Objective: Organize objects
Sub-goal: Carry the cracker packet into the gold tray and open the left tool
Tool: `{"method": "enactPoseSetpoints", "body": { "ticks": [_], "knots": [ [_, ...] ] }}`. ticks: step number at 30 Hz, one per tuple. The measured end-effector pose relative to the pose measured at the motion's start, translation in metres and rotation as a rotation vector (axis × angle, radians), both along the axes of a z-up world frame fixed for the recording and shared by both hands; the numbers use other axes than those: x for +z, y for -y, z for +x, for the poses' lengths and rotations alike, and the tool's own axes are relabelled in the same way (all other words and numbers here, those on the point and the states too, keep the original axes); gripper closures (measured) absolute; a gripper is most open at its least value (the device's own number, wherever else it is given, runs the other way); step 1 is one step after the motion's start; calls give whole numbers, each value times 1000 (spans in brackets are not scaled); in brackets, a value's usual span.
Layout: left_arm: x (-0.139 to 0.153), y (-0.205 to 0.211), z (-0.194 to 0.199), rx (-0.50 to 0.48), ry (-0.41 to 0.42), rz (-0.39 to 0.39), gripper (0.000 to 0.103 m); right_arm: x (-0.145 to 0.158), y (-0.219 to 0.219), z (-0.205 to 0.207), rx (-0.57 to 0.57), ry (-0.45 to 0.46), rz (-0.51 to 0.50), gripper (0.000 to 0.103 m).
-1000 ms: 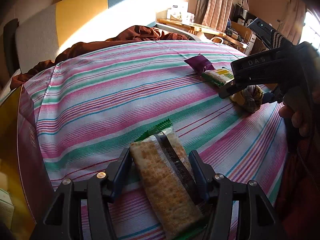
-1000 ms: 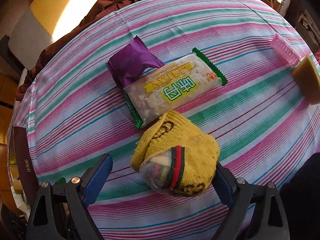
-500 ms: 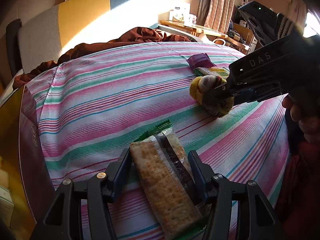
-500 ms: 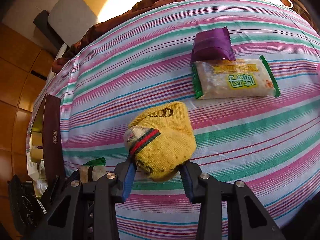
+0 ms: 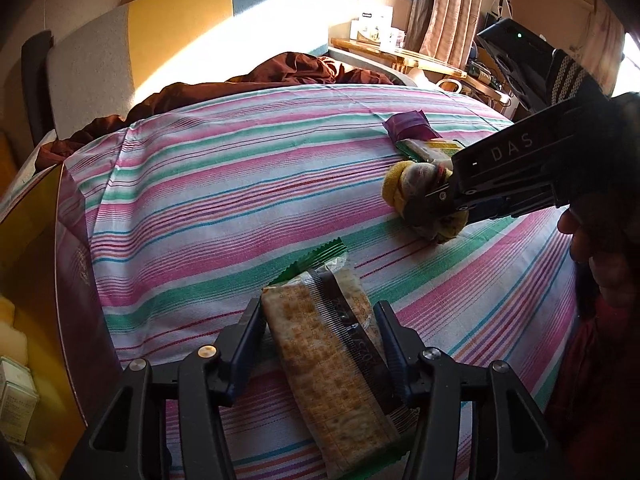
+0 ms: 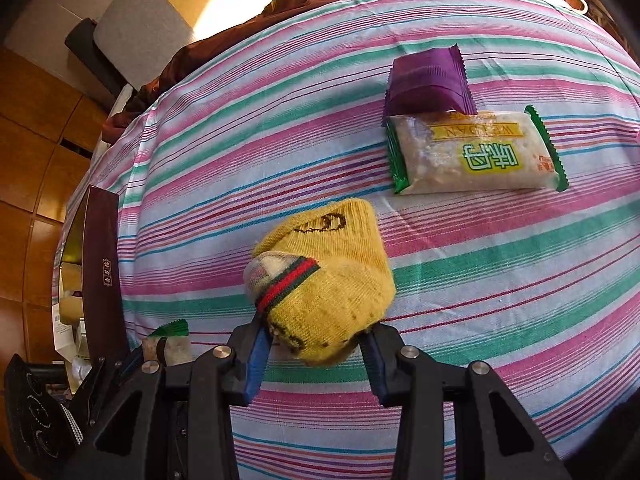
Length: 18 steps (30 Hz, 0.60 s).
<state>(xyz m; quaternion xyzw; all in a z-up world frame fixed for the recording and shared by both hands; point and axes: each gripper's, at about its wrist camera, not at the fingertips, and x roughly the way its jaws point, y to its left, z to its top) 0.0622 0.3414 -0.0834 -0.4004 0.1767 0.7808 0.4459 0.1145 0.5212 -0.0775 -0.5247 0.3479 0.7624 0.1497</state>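
Left gripper point(image 5: 318, 320): sitting at the bottom centre of the left wrist view, its jaws closing around the cracker packet point(image 5: 332, 344), pads lying right against both long sides.
Cracker packet: lying lengthwise between those jaws on the striped cloth point(image 5: 224, 200), its green crimped end pointing up the frame.
Right gripper point(image 6: 316, 340): filling the bottom of the right wrist view, its jaws clamping the yellow sock point(image 6: 328, 280) from both sides; in the left wrist view it is reaching in from the right edge.
Yellow sock: bunched into a ball with a red and green band, sitting at frame centre in the right wrist view; whether it is touching the cloth I cannot tell.
Rice snack packet point(image 6: 476, 152): lying flat in the upper right of the right wrist view, beyond the sock and apart from it.
Purple packet point(image 6: 428, 84): lying just above the rice snack packet, its lower edge touching it.
Dark box point(image 6: 102, 276): standing at the left edge of the cloth.
Brown blanket point(image 5: 280, 76): lying crumpled past the far edge of the cloth.
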Motion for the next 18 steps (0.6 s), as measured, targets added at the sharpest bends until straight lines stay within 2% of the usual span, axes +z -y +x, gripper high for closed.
{"method": "enactPoseSetpoints", "body": {
  "ticks": [7,12,18],
  "knots": [
    [28,19,6,11,-27,49,48,0,0,0,-1,2,1,62],
    [41,38,4,31,-18,77,47,-1,0,-1,3,13,12,64],
    [57,72,-9,98,-9,115,47,-3,2,-4,13,31,27,63]
  ]
}}
